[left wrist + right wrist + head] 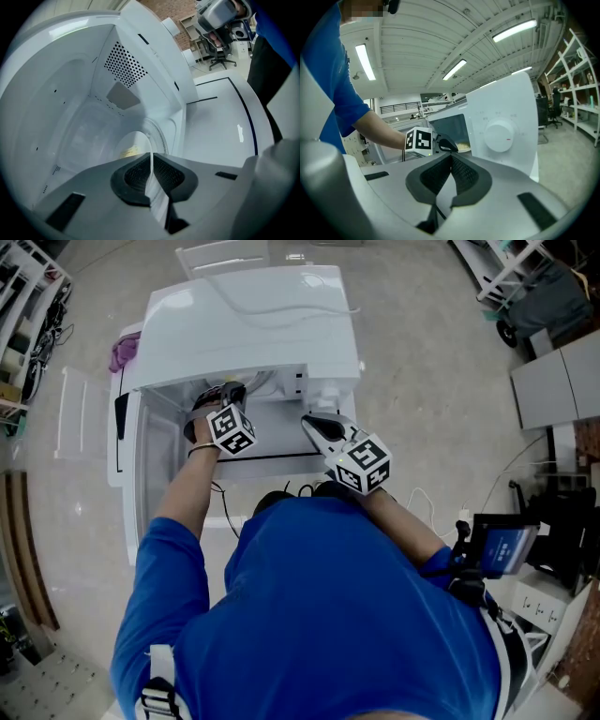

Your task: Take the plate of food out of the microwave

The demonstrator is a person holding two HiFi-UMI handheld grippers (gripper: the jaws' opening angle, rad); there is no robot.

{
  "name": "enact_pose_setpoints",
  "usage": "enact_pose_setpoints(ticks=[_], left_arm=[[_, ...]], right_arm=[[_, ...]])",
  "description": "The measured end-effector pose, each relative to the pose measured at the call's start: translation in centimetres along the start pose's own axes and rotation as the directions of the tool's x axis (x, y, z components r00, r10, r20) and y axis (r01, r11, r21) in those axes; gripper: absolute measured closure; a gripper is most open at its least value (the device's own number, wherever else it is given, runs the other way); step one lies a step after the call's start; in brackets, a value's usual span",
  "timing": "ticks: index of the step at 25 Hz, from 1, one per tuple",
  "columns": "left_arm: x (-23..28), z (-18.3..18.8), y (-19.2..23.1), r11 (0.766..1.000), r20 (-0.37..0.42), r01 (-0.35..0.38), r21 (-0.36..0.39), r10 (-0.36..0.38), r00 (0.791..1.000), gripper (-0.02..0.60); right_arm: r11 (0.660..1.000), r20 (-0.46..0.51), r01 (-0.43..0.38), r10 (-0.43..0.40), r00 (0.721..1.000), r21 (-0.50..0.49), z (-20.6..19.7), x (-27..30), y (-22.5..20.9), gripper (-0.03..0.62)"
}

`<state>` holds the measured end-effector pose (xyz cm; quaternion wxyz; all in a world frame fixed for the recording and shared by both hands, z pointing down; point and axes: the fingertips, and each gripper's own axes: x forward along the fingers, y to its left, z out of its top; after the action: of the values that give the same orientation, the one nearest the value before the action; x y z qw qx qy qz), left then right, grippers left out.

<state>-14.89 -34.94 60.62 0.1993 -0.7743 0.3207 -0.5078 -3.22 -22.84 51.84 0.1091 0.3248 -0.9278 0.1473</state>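
My left gripper (151, 158) bites the plate (136, 140) rim inside the microwave (253, 324), door (124, 465) open at left. Right gripper (451, 158) clenched empty; grey floor (422, 381) around.

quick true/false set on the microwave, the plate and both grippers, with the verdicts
1. The microwave is open. True.
2. The left gripper is shut on the rim of the plate inside the cavity. True.
3. The right gripper also grips the plate. False: its jaws are together on nothing, and it is outside the microwave.
4. The plate is empty. False: yellowish food lies on it.
5. The microwave's dial is white. True.
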Motion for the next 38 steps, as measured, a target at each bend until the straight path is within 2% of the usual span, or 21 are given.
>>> enact_pose_setpoints(ticks=[12, 38], left_arm=[[-1.8, -0.5, -0.9, 0.998, 0.026, -0.003, -0.058, 0.005, 1.000, 0.554], [-5.0, -1.5, -2.1, 0.993, 0.026, -0.033, -0.115, 0.036, 0.999, 0.566]], right_arm=[[1.000, -0.022, -0.015, 0.015, 1.000, 0.017, -1.3, 0.7, 0.6, 0.591], [0.999, -0.024, -0.038, 0.039, 0.999, 0.028, -1.9, 0.1, 2.2, 0.591]])
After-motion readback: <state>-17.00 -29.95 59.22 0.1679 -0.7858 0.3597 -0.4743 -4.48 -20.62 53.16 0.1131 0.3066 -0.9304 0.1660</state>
